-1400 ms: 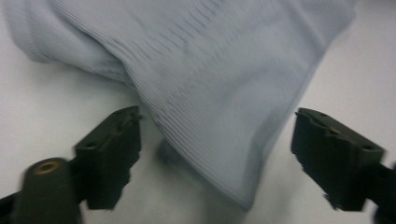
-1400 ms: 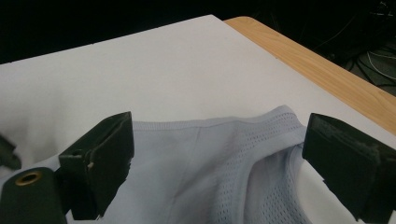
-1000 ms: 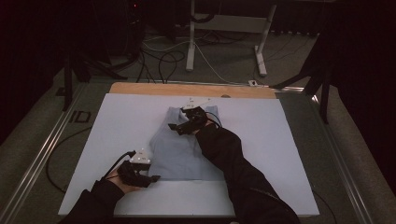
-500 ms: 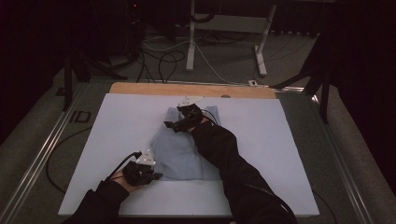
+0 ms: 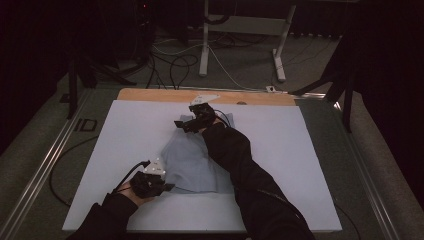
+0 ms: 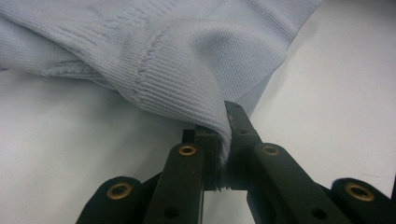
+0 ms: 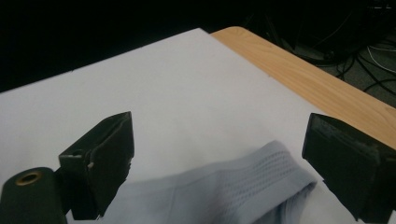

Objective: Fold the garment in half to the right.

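Left claw [image 6: 223, 154] on soft, ribbed pale-blue knit garment [image 6: 187, 56]

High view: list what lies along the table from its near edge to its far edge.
Left hand-held gripper, shut on the near corner of the light blue knitted garment → the garment spread on the white table cover → right hand-held gripper, open at the garment's far end → bare wooden strip of the table.
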A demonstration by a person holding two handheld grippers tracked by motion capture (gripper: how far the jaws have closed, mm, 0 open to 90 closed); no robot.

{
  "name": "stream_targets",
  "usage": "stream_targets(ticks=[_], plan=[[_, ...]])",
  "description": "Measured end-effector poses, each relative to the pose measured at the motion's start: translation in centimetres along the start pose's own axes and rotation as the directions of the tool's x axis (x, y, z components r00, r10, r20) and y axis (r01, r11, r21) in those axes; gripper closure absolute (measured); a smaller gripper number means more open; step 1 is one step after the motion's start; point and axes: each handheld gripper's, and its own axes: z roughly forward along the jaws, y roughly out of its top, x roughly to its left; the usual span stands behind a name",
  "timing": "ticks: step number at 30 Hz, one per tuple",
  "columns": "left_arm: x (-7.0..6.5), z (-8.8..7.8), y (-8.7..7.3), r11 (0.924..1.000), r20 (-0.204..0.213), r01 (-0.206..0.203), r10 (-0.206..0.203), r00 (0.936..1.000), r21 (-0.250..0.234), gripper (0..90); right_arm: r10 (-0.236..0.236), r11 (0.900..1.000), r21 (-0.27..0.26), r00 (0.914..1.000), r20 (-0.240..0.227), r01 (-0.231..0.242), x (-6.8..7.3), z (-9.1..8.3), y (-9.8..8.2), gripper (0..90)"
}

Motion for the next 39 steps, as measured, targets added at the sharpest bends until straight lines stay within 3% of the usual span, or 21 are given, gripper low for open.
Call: stream_targets(ticks=[11, 17, 20, 27, 35, 39], plan=[[0.1, -0.3, 0.0, 0.9995, 0.002, 0.007, -0.007, 1.0000, -0.031, 87.5, 0.043, 0.998, 0.043, 0.9983, 0.039, -0.045, -1.4, 2.5, 0.7, 9.1], [0.1, -0.3, 0.0, 0.9995, -0.002, 0.009, -0.009, 1.0000, -0.031, 87.5, 0.067, 0.994, 0.085, 0.9952, 0.071, -0.073, -1.8, 3.7, 0.4, 16.9], [0.0, -0.3, 0.0, 0.9994, -0.004, 0.007, -0.007, 1.0000, -0.035, 87.5, 0.091, 0.988, 0.119, 0.9900, 0.108, -0.103, -2.1, 4.6, 0.3, 24.3], [0.0, -0.3, 0.0, 0.9993, 0.000, 0.004, -0.004, 1.0000, -0.038, 87.5, 0.106, 0.977, 0.168, 0.9834, 0.147, -0.130, -2.6, 6.0, 0.2, 36.4], [0.1, -0.3, 0.0, 0.9991, 0.002, 0.003, -0.003, 1.0000, -0.042, 87.5, 0.125, 0.960, 0.225, 0.9732, 0.193, -0.168, -2.8, 7.5, -0.6, 41.4], [0.1, -0.3, 0.0, 0.9992, 0.003, 0.001, -0.001, 1.0000, -0.040, 87.5, 0.109, 0.953, 0.254, 0.9681, 0.225, -0.167, -3.0, 7.9, -0.7, 44.2]])
